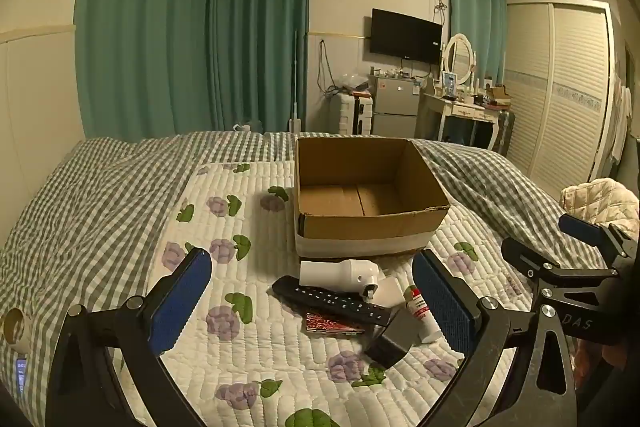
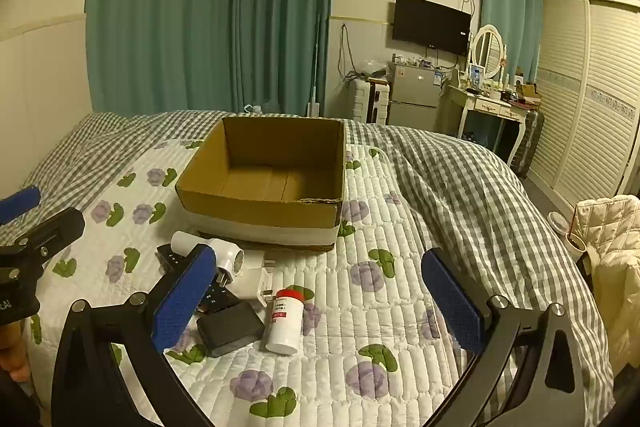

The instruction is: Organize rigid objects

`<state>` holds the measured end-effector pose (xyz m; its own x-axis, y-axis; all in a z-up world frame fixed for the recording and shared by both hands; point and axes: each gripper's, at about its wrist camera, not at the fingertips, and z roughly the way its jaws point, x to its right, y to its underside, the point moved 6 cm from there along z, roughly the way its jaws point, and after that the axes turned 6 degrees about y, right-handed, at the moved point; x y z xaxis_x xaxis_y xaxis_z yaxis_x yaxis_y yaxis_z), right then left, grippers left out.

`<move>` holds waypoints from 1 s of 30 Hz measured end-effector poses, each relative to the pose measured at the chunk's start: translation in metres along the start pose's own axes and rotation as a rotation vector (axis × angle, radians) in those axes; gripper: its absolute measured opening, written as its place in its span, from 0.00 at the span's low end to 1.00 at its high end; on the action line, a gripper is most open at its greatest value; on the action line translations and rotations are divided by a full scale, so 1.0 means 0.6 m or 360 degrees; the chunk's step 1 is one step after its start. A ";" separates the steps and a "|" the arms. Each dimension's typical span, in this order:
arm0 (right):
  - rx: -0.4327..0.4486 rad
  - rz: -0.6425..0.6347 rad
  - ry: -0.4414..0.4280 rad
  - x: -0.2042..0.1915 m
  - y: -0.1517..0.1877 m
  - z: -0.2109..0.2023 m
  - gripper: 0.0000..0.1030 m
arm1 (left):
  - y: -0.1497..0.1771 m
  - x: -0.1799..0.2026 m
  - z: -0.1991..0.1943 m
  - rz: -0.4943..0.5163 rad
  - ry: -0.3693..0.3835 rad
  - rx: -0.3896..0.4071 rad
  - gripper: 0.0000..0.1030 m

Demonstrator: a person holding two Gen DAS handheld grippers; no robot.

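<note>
between the open left claw (image 1: 316,301) tips, remote (image 1: 332,301)

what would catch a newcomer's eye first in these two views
Probably the open, empty cardboard box in the middle of the floral quilt, with a small heap just in front of it: a white bottle with a red cap, a black remote and a black block. Both grippers, left and right, frame the heap with jaws wide open, holding nothing.
</note>
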<state>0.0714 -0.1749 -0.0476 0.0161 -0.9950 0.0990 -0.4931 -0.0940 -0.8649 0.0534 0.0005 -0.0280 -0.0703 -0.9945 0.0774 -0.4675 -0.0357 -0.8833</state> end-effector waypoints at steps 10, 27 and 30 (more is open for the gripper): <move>-0.0006 0.0005 -0.0001 -0.002 0.001 -0.002 1.00 | 0.001 -0.012 0.002 0.0009 -0.0010 -0.0004 1.00; -0.0033 0.0010 -0.0011 0.000 0.005 0.008 1.00 | 0.006 -0.010 0.013 -0.0016 -0.0046 -0.0018 1.00; -0.0043 0.0008 -0.0008 0.000 0.007 0.010 1.00 | 0.007 -0.010 0.013 -0.0007 -0.0053 -0.0008 1.00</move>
<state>0.0747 -0.1755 -0.0545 0.0179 -0.9956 0.0921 -0.5167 -0.0880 -0.8516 0.0586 0.0053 -0.0360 -0.0390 -0.9971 0.0660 -0.4721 -0.0398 -0.8806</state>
